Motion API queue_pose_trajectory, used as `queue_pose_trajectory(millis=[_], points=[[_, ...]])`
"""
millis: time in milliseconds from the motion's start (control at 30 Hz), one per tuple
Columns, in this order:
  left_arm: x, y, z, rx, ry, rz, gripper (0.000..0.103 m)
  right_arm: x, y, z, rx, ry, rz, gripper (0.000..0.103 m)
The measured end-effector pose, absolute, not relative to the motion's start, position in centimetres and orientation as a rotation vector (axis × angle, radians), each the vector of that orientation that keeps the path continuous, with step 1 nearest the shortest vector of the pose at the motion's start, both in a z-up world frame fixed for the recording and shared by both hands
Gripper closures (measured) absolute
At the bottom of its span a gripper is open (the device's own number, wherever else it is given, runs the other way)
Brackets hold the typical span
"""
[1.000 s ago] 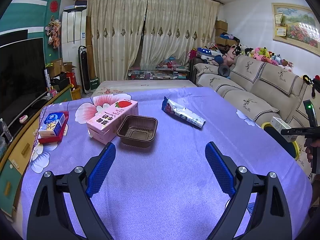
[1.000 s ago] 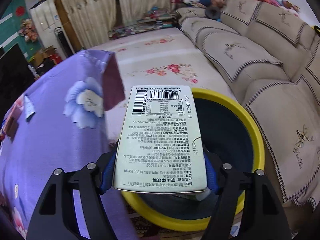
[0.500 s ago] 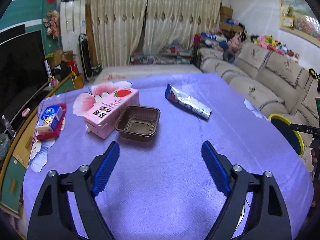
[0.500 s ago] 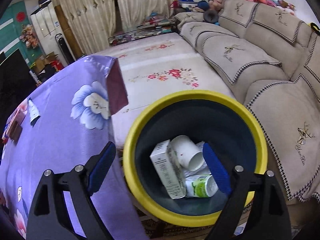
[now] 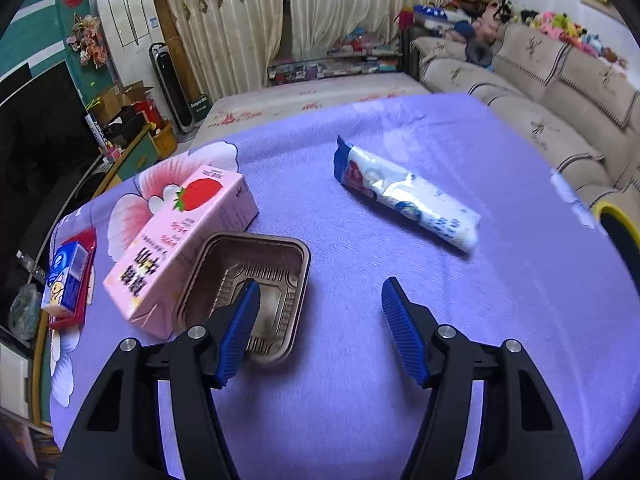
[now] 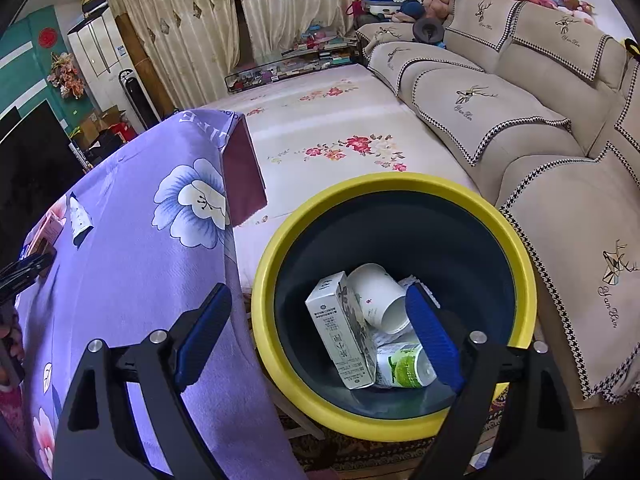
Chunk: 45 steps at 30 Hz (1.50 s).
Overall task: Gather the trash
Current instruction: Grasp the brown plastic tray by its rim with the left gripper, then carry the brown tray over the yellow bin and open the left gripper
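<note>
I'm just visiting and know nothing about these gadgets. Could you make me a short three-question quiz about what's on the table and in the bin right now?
1. True or false: the brown plastic tray touches the pink strawberry milk carton.
2. What lies in the yellow-rimmed bin? A) cartons and a paper cup B) only bottles C) nothing
3. Fill in: the right gripper hovers, jaws apart, over the ____.

Key: 1 true; 2 A, with the white carton and paper cup; 3 bin.

Purple flowered tablecloth, pink strawberry-printed carton, brown tray, yellow-rimmed dark bin, blue-padded claws.
</note>
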<state>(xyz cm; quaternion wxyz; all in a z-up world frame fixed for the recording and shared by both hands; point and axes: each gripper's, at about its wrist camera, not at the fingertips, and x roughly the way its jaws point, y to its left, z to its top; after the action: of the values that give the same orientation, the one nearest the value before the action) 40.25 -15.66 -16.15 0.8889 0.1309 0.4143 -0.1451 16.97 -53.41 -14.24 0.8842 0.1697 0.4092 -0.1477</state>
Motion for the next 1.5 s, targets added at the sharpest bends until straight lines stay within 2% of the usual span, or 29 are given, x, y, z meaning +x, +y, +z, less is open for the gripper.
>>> queue_pose_trajectory(millis=[133,233,300,433,633,700,1100,1500], points=[[41.4,-15.7,-16.9,0.249,0.89,-0.291,0.049,17.0,-53.2,-14.1,0.341,0.855,-0.305,0.019],[41.8,-15.5,-17.0,0.224,0.905,-0.296,0.06,17.1,-52.9,-13.8,0.337,0.851,-0.295,0.019],[42.0,-15.3,-17.0,0.209,0.909,-0.304,0.072,17.1,-52.5,-13.7,0.335,0.851,-0.287,0.019],[41.7,-14.7,-17.0,0.187,0.905,-0.308,0.084,17.2,-51.9,-13.4,0.323,0.851,-0.269,0.019],[40.5,-14.0,-16.7,0.178,0.901,-0.337,0.088,16.9,-51.5,-12.9,0.321,0.842,-0.257,0.019],[39.6,-14.0,-16.5,0.184,0.9,-0.352,0.097,16.6,-51.5,-12.8,0.323,0.837,-0.254,0.019],[31.4,-16.6,-13.5,0.234,0.82,-0.49,0.098,14.2,-52.5,-13.1,0.367,0.821,-0.258,0.019],[24.0,-26.8,-9.2,0.305,0.71,-0.759,0.098,10.2,-54.2,-12.0,0.386,0.774,-0.316,0.019]])
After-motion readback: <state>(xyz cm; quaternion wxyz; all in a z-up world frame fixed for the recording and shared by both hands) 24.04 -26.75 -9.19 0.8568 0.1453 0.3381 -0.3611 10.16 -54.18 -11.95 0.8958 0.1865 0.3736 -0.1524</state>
